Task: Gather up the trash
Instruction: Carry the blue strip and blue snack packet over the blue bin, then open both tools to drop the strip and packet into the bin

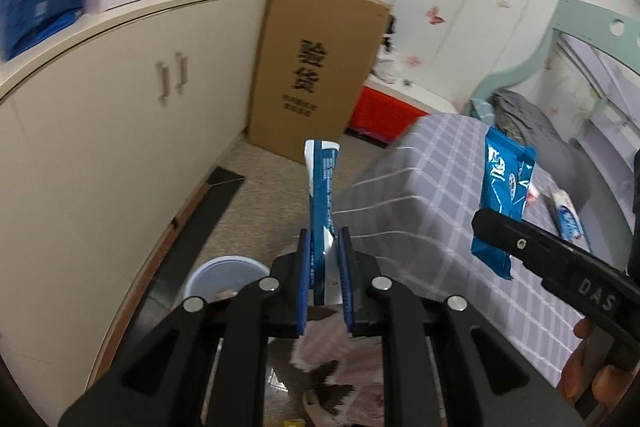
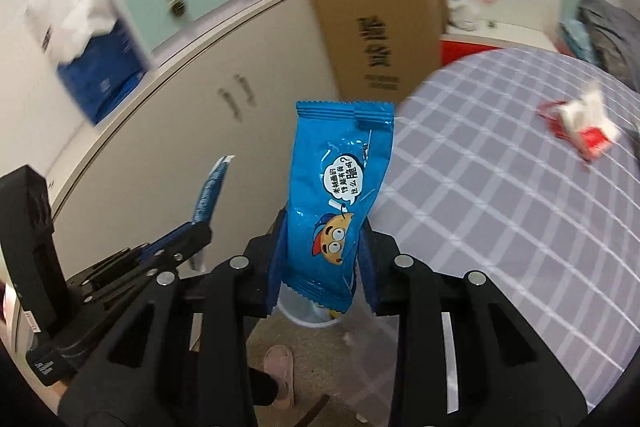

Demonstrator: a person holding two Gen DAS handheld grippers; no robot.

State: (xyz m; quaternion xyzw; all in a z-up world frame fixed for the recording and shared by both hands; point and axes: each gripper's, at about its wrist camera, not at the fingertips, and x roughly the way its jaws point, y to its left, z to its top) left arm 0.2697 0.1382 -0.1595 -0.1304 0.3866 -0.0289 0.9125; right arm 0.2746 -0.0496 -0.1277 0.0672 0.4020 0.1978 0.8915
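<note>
My left gripper (image 1: 324, 239) is shut on a narrow blue-and-white wrapper (image 1: 322, 183) that stands upright between its blue pads. A round pale-blue bin (image 1: 224, 275) sits on the floor below and to the left of it. My right gripper (image 2: 324, 247) is shut on a blue snack wrapper with a cartoon face (image 2: 340, 195), and the bin's rim (image 2: 312, 319) shows just under that wrapper. Each gripper appears in the other's view: the right gripper (image 1: 500, 231) with its blue snack wrapper (image 1: 504, 183), the left gripper (image 2: 200, 231) with its narrow wrapper (image 2: 212, 191).
A bed with a grey checked sheet (image 2: 500, 207) fills the right side, bearing a crumpled red-and-white packet (image 2: 580, 131) and a small blue-and-white packet (image 1: 568, 219). A cream cabinet (image 1: 120, 131) runs along the left, and a tall cardboard box (image 1: 316, 67) leans behind. A pink slipper (image 2: 280, 367) lies on the floor.
</note>
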